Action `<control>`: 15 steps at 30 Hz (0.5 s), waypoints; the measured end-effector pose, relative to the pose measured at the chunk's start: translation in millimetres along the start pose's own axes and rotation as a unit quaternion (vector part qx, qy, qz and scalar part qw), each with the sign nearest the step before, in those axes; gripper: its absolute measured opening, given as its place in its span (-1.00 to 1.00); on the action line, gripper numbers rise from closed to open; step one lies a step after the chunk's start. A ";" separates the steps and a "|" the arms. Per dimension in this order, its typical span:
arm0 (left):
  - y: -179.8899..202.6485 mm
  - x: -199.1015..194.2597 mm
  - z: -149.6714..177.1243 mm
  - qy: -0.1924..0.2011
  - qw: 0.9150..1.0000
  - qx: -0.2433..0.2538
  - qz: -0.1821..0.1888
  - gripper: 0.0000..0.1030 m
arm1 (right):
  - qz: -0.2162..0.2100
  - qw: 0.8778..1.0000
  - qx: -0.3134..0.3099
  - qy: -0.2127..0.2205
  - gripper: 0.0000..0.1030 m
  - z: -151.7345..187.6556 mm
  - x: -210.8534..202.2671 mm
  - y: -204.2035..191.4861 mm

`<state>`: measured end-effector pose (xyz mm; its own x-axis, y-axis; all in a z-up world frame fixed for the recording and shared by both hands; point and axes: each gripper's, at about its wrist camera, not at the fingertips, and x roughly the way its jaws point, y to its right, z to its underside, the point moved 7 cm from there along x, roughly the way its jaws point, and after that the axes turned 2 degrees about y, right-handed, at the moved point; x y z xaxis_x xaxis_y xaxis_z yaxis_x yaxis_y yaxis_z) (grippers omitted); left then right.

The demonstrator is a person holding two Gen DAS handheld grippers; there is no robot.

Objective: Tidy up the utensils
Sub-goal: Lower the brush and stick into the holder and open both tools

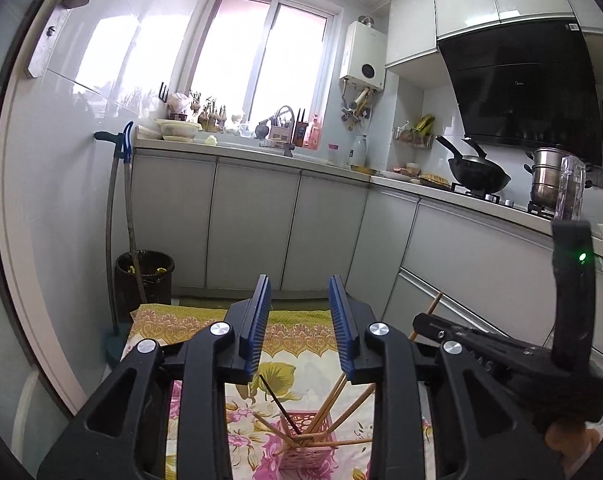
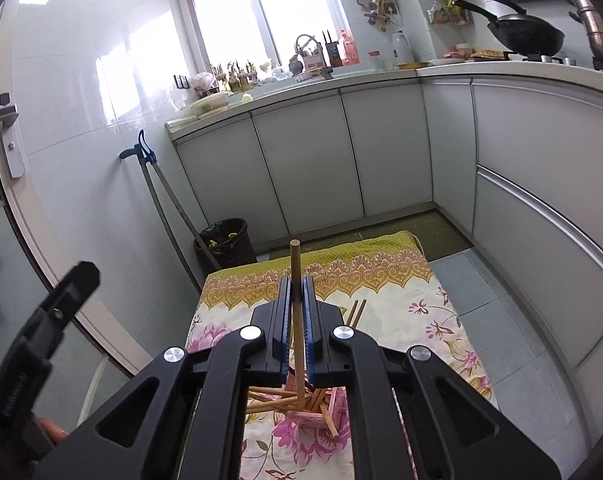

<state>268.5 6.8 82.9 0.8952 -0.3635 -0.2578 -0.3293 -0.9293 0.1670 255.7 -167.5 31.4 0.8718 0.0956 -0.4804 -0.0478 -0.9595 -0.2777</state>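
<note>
Over the floral cloth (image 2: 401, 304), 1 chopstick (image 2: 295, 280) is clamped upright in the right gripper (image 2: 296, 316), above the pink basket (image 2: 321, 416). Left gripper (image 1: 299, 320) jaws apart, empty. Next: chopstick to be lowered tip-first into basket w/ the others.

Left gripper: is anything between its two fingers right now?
No. In the left wrist view the left gripper stands open on empty air; the pink basket of chopsticks sits lower down.

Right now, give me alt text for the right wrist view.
The right gripper is shut on a wooden chopstick, held upright above a pink basket of chopsticks on a floral cloth. Grey kitchen cabinets stand behind.
</note>
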 end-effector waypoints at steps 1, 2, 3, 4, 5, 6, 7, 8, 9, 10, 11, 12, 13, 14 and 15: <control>-1.8 -2.4 0.4 0.001 1.000 0.001 -0.003 -0.44 | 0.002 1.000 -0.002 -0.001 -0.89 5.4 4.2 -0.4; -3.1 -3.9 1.2 0.001 1.000 0.002 -0.007 -0.43 | 0.003 1.000 -0.003 -0.003 -0.89 10.1 8.6 -1.0; -5.0 -4.9 1.9 0.002 1.000 0.001 -0.013 -0.41 | 0.002 1.000 -0.003 -0.004 -0.89 14.3 12.3 -1.4; -7.5 -5.6 3.1 0.003 1.000 0.000 -0.020 -0.38 | 0.004 1.000 -0.004 0.000 -0.89 17.1 14.8 -1.9; -9.6 -6.3 4.8 0.003 1.000 0.000 -0.027 -0.30 | 0.004 1.000 -0.004 -0.002 -0.89 20.3 18.2 -2.4; -12.1 -7.1 6.6 0.004 0.999 0.000 -0.034 -0.21 | 0.001 1.000 -0.002 -0.006 -0.88 24.3 21.6 -2.8; -14.2 -7.7 8.2 0.006 0.999 -0.002 -0.041 -0.16 | 0.000 1.000 0.000 -0.009 -0.86 28.2 24.4 -2.8; -16.4 -8.9 9.6 0.006 0.999 -0.003 -0.049 -0.06 | 0.000 1.000 0.001 -0.011 -0.84 31.8 27.0 -3.0; -18.2 -10.4 10.3 0.007 0.998 -0.004 -0.054 0.03 | -0.001 1.000 0.001 -0.014 -0.82 35.4 29.2 -3.2; -19.7 -12.8 10.2 0.009 0.998 -0.006 -0.060 0.06 | -0.002 1.000 0.002 -0.015 -0.82 38.6 30.3 -3.5; -20.8 -15.9 9.1 0.012 0.998 -0.007 -0.065 0.12 | -0.004 1.000 0.004 -0.015 -0.82 40.3 30.7 -3.8; -21.5 -19.8 6.6 0.015 0.997 -0.007 -0.071 0.22 | -0.007 1.000 0.005 -0.014 -0.73 41.9 29.1 -4.2; -22.3 -24.9 4.2 0.021 0.997 -0.008 -0.077 0.29 | -0.009 1.000 0.007 -0.012 -0.64 42.3 27.0 -4.9; -22.8 -31.3 1.9 0.025 0.996 -0.009 -0.083 0.38 | -0.010 1.000 0.011 -0.007 -0.32 41.5 22.9 -4.7; -22.1 -37.4 0.0 0.028 0.996 -0.007 -0.089 0.41 | -0.013 1.000 0.016 -0.003 -0.06 40.5 16.9 -4.6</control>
<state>242.2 40.9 88.8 0.9544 -0.1891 -0.2310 -0.1603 -0.9774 0.1377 250.9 -150.8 -9.2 0.8701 0.1228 -0.4773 -0.0403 -0.9475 -0.3173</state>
